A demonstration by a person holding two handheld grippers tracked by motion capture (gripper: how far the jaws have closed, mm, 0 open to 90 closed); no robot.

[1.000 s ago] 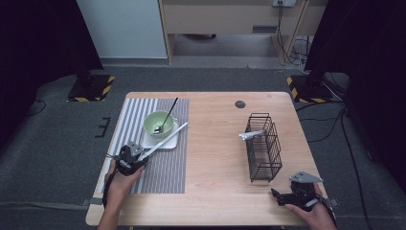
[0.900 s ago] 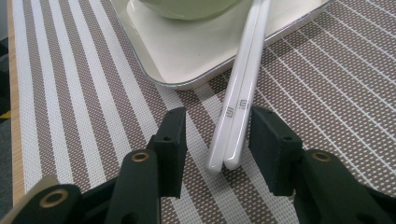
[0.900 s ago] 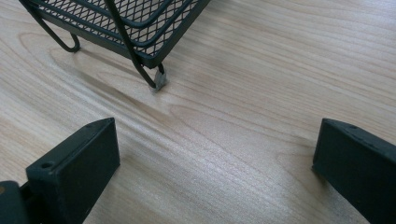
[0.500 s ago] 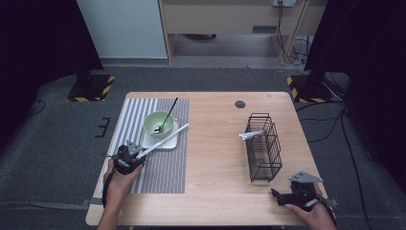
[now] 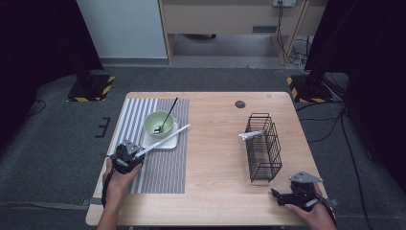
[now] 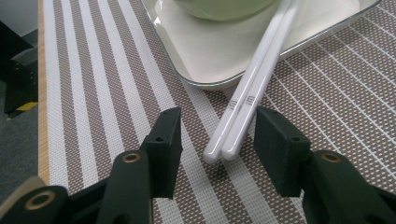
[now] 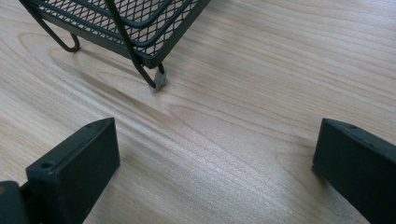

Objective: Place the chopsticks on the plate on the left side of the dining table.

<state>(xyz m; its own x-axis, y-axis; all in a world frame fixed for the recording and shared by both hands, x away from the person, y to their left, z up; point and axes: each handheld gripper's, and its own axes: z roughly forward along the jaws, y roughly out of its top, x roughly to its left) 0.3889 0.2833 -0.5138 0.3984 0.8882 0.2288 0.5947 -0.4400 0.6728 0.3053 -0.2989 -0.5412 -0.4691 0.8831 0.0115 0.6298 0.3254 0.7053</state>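
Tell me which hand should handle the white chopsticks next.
Left. Its tool is open around the white chopsticks, whose ends lie between the jaws untouched; the right tool sits far off beside the wire basket.

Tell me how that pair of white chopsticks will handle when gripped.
The white chopsticks look glossy and rounded, so they probably slip or roll apart. Thin and straight, likely stiff and light. Propped on the tray edge, they may pivot if pushed.

The bowl (image 6: 224,7) is cut off at the top edge, so its contents are perhaps hidden.
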